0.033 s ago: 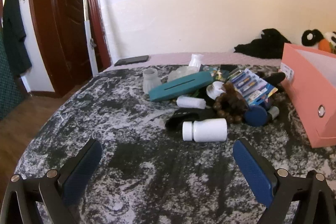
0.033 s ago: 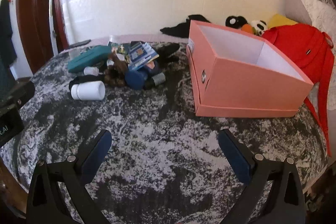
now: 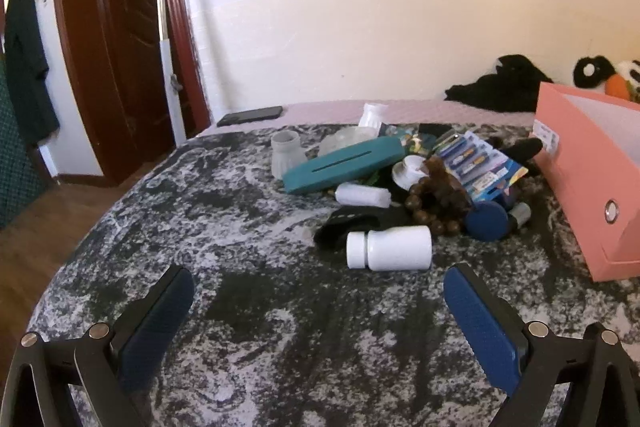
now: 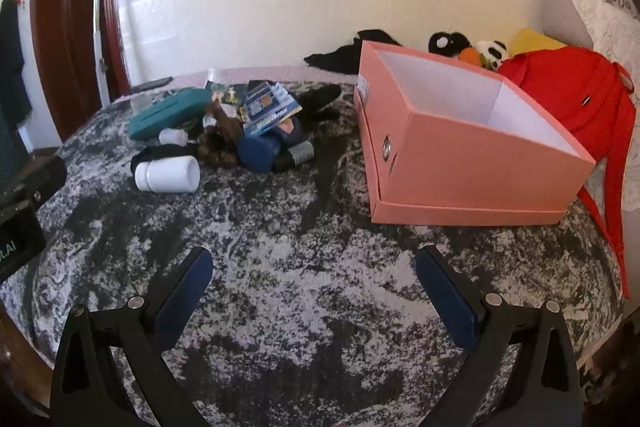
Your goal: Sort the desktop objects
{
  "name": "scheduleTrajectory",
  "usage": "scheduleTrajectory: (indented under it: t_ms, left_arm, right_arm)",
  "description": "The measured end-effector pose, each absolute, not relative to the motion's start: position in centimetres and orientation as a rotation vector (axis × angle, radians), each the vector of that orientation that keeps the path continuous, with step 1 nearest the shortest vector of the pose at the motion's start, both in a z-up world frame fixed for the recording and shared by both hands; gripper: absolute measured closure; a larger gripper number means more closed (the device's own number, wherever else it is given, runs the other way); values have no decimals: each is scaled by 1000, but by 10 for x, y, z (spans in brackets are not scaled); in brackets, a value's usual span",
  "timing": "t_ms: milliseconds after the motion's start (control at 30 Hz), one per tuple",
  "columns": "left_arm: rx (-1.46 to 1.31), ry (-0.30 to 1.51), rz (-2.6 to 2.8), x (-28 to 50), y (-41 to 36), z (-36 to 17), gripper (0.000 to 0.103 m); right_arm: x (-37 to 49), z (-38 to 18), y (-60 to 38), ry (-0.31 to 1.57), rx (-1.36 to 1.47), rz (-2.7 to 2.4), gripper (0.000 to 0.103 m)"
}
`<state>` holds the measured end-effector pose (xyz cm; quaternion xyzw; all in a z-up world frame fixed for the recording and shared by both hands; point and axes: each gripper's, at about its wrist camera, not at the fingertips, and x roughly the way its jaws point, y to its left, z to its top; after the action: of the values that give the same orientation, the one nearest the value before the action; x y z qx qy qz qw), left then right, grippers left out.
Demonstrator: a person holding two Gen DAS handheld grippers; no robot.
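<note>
The left gripper (image 3: 318,283) and right gripper (image 4: 314,267) are held low over the mottled cloth (image 3: 248,227), jaws spread and empty. The white bottle (image 3: 390,249) is seen at 12 o'clock, the pink box (image 4: 464,147) at 2 o'clock, its interior partly hidden.

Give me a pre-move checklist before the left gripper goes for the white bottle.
1. Left gripper open and empty: ok.
2. Right gripper open and empty: ok.
3. White bottle reachable, lying on its side at the near edge of the pile: ok.
4. Bottle free of neighbours: not ok, a black item lies right behind it.
5. Pink box open on top: ok.
6. Bottle cap tight: cannot tell.
</note>
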<state>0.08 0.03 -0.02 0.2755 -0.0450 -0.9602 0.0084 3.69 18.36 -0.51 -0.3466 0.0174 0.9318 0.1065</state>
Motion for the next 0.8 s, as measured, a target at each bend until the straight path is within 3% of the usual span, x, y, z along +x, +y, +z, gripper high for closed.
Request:
scheduleTrajectory:
  t_ms: [567, 800]
  left_arm:
    - [832, -210, -3079, 9, 14, 0, 0]
    - [895, -138, -3099, 8, 15, -4, 0]
  right_arm:
    - [40, 1, 189, 123, -982, 2755, 0]
    - [40, 3, 193, 134, -984, 2750, 0]
